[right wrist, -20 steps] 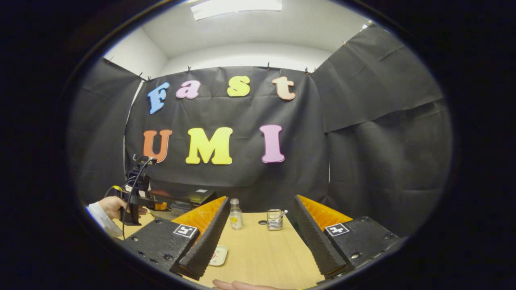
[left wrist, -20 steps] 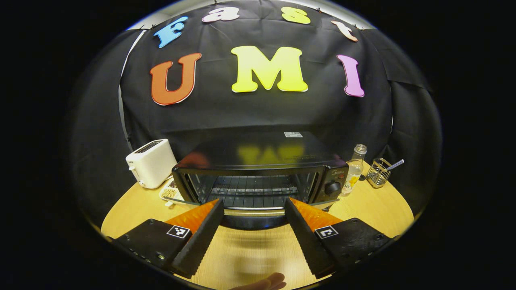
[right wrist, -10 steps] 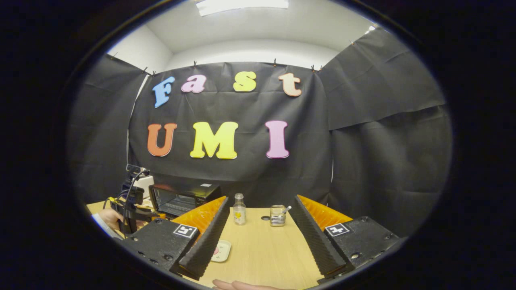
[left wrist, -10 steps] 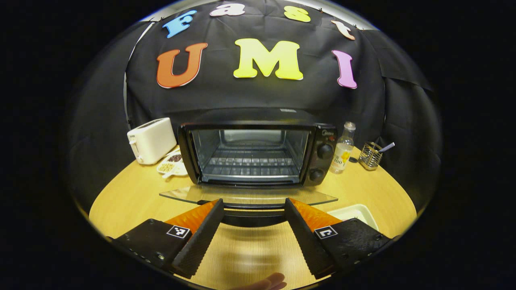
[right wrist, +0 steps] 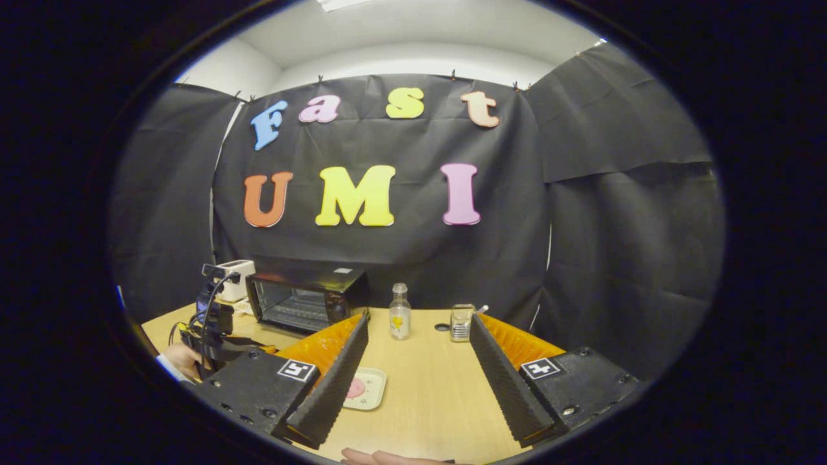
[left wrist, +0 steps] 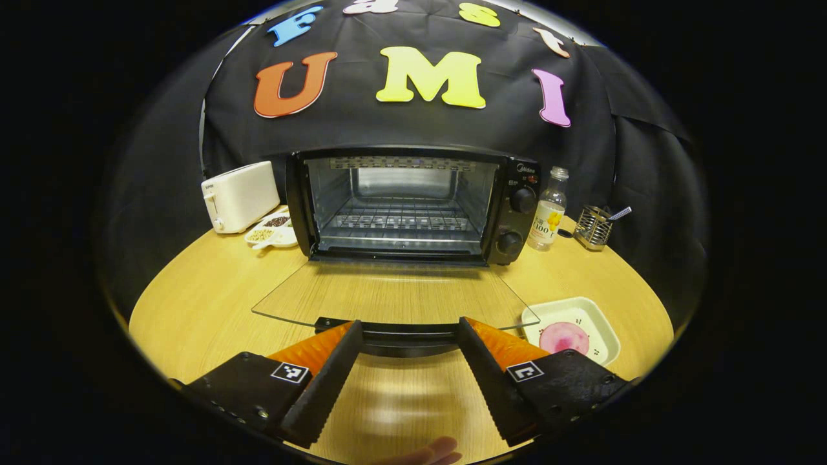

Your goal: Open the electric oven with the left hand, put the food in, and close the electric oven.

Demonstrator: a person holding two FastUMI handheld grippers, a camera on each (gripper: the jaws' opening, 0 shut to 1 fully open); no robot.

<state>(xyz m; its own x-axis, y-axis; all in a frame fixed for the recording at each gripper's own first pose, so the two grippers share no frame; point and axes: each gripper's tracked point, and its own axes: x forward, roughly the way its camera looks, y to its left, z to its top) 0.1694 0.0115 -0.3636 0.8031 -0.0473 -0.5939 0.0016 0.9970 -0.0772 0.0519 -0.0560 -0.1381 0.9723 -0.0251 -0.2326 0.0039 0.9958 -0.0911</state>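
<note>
door handle (left wrist: pixel 402 336) ends hidden behind fingers (left wrist: pixel 323 381), plate (right wrist: pixel 366 389) partly covered, hand (right wrist: pixel 184 359) cut off

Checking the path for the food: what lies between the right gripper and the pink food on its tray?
Bare tabletop, in the right gripper view; the open right gripper hangs just right of the tray holding the food.

Oven (left wrist: pixel 413 203) mid worktop (left wrist: pixel 207 303), toaster (left wrist: pixel 239 196) to its left, bottle (left wrist: pixel 546 210) right, food dish (left wrist: pixel 572 329) in front-right.
</note>
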